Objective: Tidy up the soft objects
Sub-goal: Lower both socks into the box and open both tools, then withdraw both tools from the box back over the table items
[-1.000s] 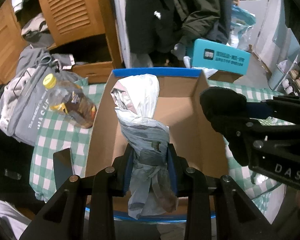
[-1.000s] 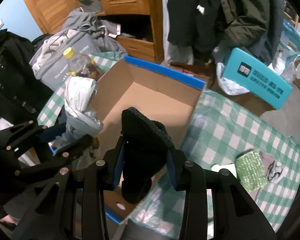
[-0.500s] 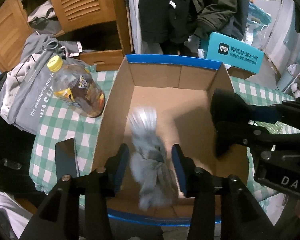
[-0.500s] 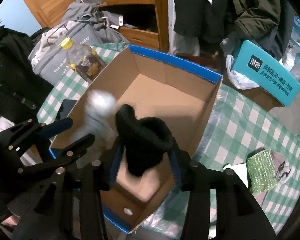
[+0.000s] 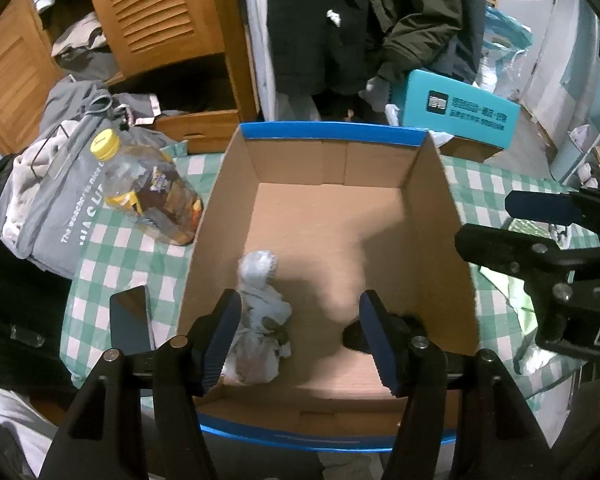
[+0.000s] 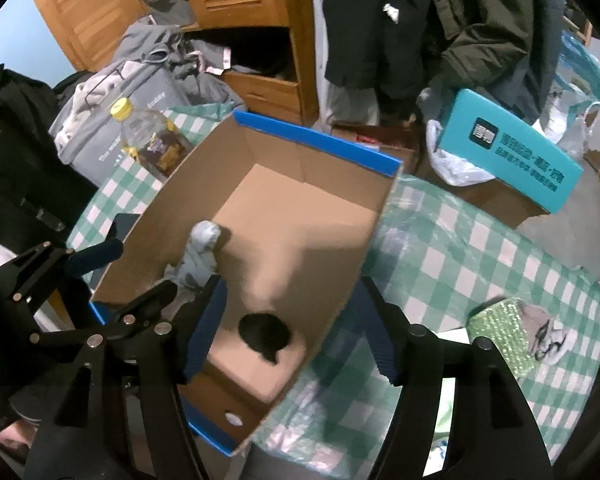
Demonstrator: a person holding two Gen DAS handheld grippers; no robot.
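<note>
Over the cardboard box, both grippers hang with nothing in them, and we judge the deposit step to be complete for two items. Working left to right: the left gripper stands with its jaws spread wide, its blue-padded fingers flanking the near part of the box floor. Just inside its left finger lies the grey-white cloth bundle, resting on the box floor near the left wall; whether it touches the finger pad we cannot tell. Further right, near the box's right wall, the black knit item lies on the floor, partly hidden behind the left gripper's right finger in the left wrist view. The right gripper is likewise wide apart and holds nothing, poised above the box's near right corner, pointing down into it.

On the checked tablecloth to the right, a green knitted item and a pale cloth beside it remain outside the box. In our judgement the next move calls for the right gripper to travel right, clear the box wall, and close on one of these soft pieces. A bottle and a phone lie left of the box and seem no part of the task.
</note>
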